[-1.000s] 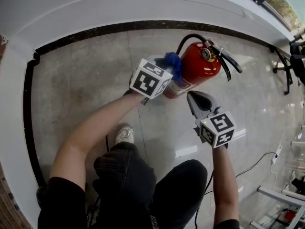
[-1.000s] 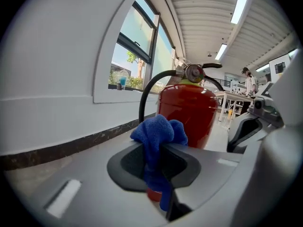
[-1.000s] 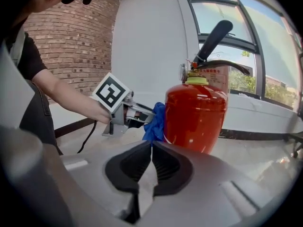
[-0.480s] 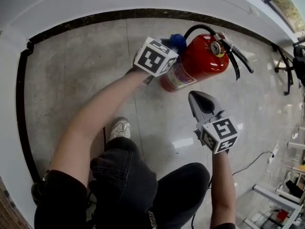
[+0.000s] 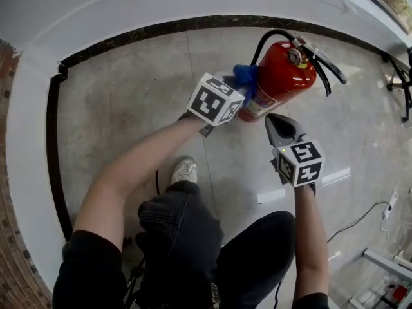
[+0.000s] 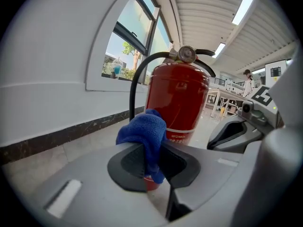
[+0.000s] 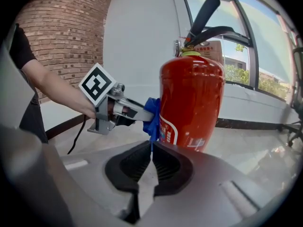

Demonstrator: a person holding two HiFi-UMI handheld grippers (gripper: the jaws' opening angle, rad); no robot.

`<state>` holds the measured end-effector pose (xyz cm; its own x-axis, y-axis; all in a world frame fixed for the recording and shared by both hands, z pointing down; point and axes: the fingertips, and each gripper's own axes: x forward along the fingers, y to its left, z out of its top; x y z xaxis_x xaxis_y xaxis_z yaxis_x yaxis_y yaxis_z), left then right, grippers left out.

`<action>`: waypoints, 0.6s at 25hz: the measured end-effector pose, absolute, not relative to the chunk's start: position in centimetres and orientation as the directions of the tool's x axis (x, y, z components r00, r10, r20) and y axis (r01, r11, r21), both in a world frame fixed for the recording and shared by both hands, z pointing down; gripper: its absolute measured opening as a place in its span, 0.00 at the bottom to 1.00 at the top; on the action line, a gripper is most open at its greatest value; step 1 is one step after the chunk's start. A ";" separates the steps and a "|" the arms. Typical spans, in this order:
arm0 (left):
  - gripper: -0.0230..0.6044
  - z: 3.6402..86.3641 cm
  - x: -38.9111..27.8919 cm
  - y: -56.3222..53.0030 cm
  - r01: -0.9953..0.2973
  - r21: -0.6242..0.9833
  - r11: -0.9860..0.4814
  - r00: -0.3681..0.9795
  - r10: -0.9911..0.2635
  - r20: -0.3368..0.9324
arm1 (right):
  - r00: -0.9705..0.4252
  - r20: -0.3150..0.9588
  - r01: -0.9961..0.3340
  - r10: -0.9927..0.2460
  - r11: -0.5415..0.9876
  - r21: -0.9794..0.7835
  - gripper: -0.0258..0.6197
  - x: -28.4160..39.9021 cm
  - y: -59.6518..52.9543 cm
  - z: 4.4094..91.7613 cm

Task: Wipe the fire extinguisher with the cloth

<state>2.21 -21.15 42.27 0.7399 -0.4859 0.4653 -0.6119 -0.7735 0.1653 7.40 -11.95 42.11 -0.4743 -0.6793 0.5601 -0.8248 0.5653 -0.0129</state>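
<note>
left claw [image 6: 152,161] pinching soft cloth [image 6: 141,130] | right claw [image 7: 150,151] pressed together, empty | fire extinguisher [image 5: 283,76] likely heavy, slick; steady by handle [image 7: 204,14]

fire extinguisher [image 5: 283,77] 1 | cloth [image 5: 245,76] 1 | tongs 2: left tongs [image 6: 152,161], right tongs [image 7: 151,162]

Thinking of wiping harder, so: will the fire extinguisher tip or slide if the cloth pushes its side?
The fire extinguisher stands upright, tall on a narrow base, so a push near the top might tip it. The floor looks glossy, so a low push may slide it. The cloth in the left gripper looks soft and floppy.
</note>
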 end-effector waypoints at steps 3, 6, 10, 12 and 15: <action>0.11 42.4 2.7 -18.8 -0.581 0.177 -0.794 0.749 -0.438 0.497 | -0.478 0.562 -0.815 -0.675 0.580 0.003 0.10 6.7 -11.6 42.6; 0.11 42.3 4.1 -16.2 -0.528 0.196 -0.826 0.771 -0.370 0.518 | -0.492 0.576 -0.794 -0.653 0.608 0.011 0.18 6.2 -11.1 43.0; 0.11 41.8 7.7 -13.1 -0.412 0.197 -0.889 0.814 -0.262 0.519 | -0.471 0.590 -0.802 -0.657 0.597 0.026 0.24 6.9 -11.1 43.8; 0.11 41.5 9.7 -12.6 -0.371 0.183 -0.911 0.823 -0.230 0.519 | -0.441 0.584 -0.826 -0.682 0.563 0.033 0.24 8.1 -11.6 44.1; 0.11 41.7 11.6 -12.6 -0.354 0.187 -0.916 0.826 -0.212 0.523 | -0.411 0.577 -0.853 -0.706 0.520 0.029 0.24 10.0 -12.2 44.5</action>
